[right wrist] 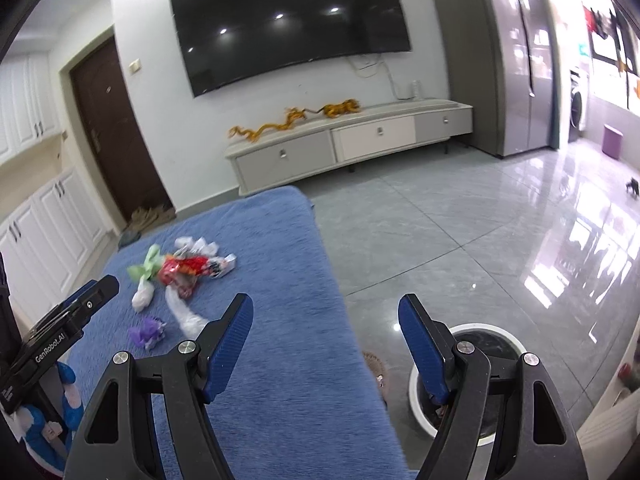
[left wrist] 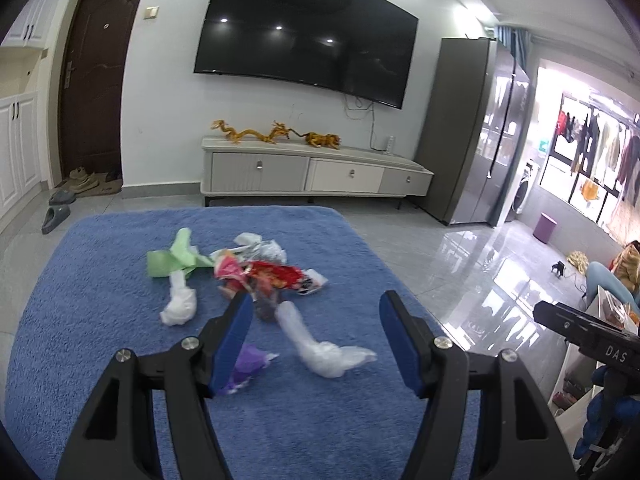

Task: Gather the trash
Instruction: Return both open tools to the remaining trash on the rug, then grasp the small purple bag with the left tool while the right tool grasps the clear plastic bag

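Note:
A pile of trash lies on the blue-covered table [left wrist: 100,320]: green paper [left wrist: 172,258], red snack wrappers [left wrist: 272,274], a white crumpled tissue [left wrist: 180,306], clear plastic [left wrist: 320,350] and a purple wrapper [left wrist: 248,364]. My left gripper [left wrist: 316,316] is open and empty, just above the clear plastic and purple wrapper. My right gripper [right wrist: 326,318] is open and empty over the table's right edge. The trash pile [right wrist: 180,276] lies to its left. A white round trash bin [right wrist: 486,360] stands on the floor under the right finger.
The table's right edge [right wrist: 340,320] drops to a glossy tiled floor [right wrist: 460,240]. A TV cabinet [left wrist: 312,172] with golden dragon figures stands against the far wall under a large TV. A grey fridge [left wrist: 480,128] is at right. The other gripper shows at each view's edge.

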`<action>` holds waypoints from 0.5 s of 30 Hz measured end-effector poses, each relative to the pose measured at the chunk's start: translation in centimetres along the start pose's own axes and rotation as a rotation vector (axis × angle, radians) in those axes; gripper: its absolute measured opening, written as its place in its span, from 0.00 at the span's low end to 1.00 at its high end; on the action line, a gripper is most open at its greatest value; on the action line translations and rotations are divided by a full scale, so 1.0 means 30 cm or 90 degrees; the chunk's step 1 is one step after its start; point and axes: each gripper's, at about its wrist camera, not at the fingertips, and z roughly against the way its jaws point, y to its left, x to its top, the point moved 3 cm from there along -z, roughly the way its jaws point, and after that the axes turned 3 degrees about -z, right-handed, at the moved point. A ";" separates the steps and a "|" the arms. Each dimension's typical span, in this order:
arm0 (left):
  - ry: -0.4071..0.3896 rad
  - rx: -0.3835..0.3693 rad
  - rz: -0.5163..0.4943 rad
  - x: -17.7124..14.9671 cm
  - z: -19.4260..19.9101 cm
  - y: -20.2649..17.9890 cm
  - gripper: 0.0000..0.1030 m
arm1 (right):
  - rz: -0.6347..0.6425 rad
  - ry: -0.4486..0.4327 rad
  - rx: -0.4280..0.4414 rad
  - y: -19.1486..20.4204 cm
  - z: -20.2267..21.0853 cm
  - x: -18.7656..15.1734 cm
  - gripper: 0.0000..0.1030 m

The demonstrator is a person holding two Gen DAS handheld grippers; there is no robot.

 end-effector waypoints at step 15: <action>0.052 0.021 0.013 -0.086 -0.074 0.251 0.64 | 0.065 0.077 0.020 0.205 -0.113 -0.070 0.72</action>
